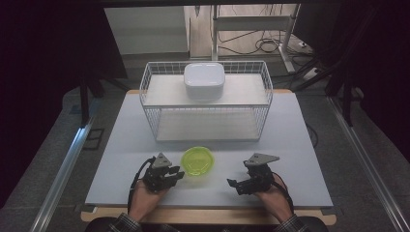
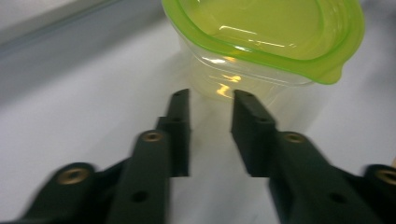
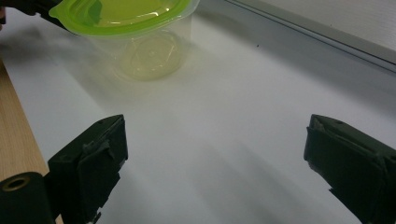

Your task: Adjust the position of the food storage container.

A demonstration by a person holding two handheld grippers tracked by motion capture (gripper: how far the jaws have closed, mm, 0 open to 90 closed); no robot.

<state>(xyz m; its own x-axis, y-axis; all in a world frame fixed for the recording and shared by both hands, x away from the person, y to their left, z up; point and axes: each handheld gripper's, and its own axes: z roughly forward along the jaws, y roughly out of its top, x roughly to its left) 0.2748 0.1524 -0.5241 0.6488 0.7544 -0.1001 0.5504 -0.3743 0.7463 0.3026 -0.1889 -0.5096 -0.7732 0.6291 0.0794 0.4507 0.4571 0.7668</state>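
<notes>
A clear plastic tub with a green lid (image 1: 197,161) stands on the white table top, near the front middle. In the left gripper view the tub (image 2: 261,42) is just beyond my left gripper (image 2: 211,100), whose jaws stand a little apart with nothing between them. From above, the left gripper (image 1: 178,175) sits at the tub's left side, pointing right toward it. My right gripper (image 1: 236,185) rests to the right of the tub, apart from it and pointing left. Its jaws (image 3: 217,140) are wide open over bare table, with the tub (image 3: 135,32) farther off.
A white wire rack (image 1: 150,104) stands behind the tub at mid table, and a white lidded box (image 1: 203,79) sits on its upper shelf. The table's wooden front edge (image 3: 14,135) runs close beside the right gripper. Dark floor and metal rails flank the table.
</notes>
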